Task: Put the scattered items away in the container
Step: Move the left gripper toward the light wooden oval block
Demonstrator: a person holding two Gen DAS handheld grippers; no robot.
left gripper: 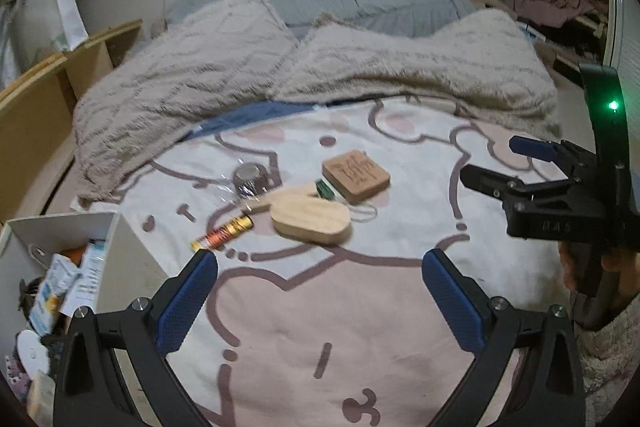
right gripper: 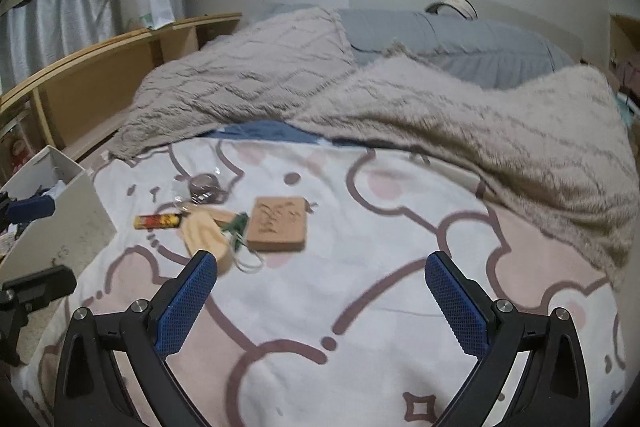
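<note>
I see my left gripper [left gripper: 320,259] and right gripper [right gripper: 321,261] with jaws wide open, holding nothing. The wooden block [left gripper: 355,177], wooden paddle [left gripper: 312,219] and lighter [left gripper: 222,234] lie close together on the bed [left gripper: 320,327]. The white box [left gripper: 132,251] sits at the left.

Box [left gripper: 120,247] cut by left edge; contents jumbled, unreadable; carved block [right gripper: 276,223] blurred.
</note>
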